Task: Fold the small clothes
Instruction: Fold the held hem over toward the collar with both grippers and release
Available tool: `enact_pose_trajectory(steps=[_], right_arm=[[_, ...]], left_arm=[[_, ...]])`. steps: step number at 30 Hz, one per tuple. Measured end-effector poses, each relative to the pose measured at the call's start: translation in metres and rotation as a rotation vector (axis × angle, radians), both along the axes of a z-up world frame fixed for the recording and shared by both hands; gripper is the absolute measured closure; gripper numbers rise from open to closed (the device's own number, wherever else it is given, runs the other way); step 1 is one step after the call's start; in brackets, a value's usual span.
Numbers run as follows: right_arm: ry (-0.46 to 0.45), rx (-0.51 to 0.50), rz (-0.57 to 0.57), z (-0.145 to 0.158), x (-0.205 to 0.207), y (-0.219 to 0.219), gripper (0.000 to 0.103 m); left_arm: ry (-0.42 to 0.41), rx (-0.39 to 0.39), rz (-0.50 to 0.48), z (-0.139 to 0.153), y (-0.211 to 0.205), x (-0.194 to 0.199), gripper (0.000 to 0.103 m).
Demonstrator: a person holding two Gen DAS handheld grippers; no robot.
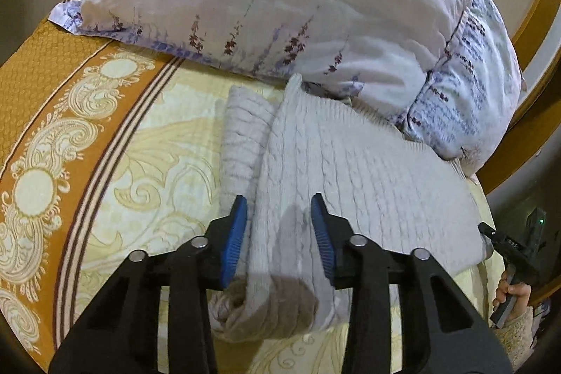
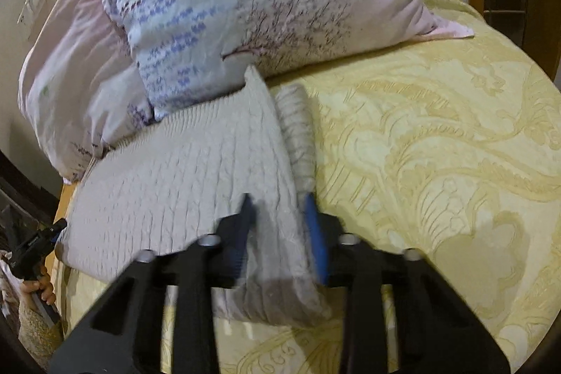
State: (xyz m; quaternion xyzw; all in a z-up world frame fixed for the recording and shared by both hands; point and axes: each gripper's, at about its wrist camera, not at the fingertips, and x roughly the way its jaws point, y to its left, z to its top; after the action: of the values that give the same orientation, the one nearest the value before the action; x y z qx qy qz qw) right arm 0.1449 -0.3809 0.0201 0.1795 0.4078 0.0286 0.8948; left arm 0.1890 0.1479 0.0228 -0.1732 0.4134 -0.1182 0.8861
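On the bed: a pale cable-knit sweater is lying across the yellow patterned bedspread, its far edge tucking under the floral pillows; one sleeve is lying folded alongside the body

Left gripper: its blue pads are sitting either side of a raised corner of the knit; the left pad is touching cloth while a gap is showing at the right pad, so it is looking part-open rather than pinching

Right gripper: its jaws are standing narrow around the opposite bunched corner; blur is hiding whether the pads are pressing, so I cannot tell if it is gripping

Risk, slipping: the thick knit is likely sliding out of the loose left jaws if lifted now; the fold would be collapsing unevenly

Risk, snagging: the far hem is sitting against the pillows; pulling may be dragging them along or stretching the knit

Risk, sleeve: the loose sleeve may be unrolling and spoiling the shape

In the way: the pillows are crowding the far side; the wooden bed frame is bounding one edge; the near bedspread is staying open for folding
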Motion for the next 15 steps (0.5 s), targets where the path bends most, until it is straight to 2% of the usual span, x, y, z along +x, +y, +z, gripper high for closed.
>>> enact_pose_trajectory(steps=[3, 6, 15], right_arm=[[-0.018, -0.030, 0.003, 0.004, -0.003, 0.003, 0.089], [-0.039, -0.033, -0.004, 0.009, -0.007, 0.004, 0.092], [-0.149, -0.031, 0.001, 0.039, -0.035, 0.012, 0.095]], left_arm=[[0.005, 0.016, -0.008, -0.002, -0.004, -0.002, 0.078], [0.019, -0.007, 0.001, -0.005, 0.000, -0.002, 0.093], [-0.008, -0.123, -0.015, 0.011, 0.018, -0.017, 0.095]])
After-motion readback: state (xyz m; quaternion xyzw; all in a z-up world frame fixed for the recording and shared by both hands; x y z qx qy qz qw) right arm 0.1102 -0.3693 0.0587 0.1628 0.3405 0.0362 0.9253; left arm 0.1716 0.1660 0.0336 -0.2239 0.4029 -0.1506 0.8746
